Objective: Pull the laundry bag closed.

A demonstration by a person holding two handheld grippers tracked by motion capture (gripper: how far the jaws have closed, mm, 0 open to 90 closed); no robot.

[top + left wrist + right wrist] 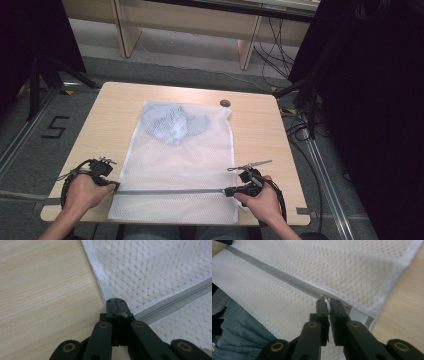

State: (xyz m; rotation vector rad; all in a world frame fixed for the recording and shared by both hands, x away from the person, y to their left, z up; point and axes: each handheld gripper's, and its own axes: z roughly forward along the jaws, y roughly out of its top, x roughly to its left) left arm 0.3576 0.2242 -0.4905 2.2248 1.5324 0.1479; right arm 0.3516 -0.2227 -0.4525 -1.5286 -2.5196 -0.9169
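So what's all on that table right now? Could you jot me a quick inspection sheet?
Surface: pale wooden table, bare around the bag.
Job's things: white mesh laundry bag lying flat, near edge overhanging; grey zipper across it; bluish clothing inside at the far end.
Clutter: small dark round object near the far edge.
Grippers: left gripper fingers shut at the zipper's left end; right gripper fingers pinch the zipper pull.
Cables: black leads from both grippers; more on the floor, right.
Surroundings: grey floor marked 5, wooden furniture behind, black curtains.

White mesh laundry bag (177, 165) flat on table (115, 120), grey zip (170, 191) closed across near end, crumpled bluish cloth (172, 124) inside.
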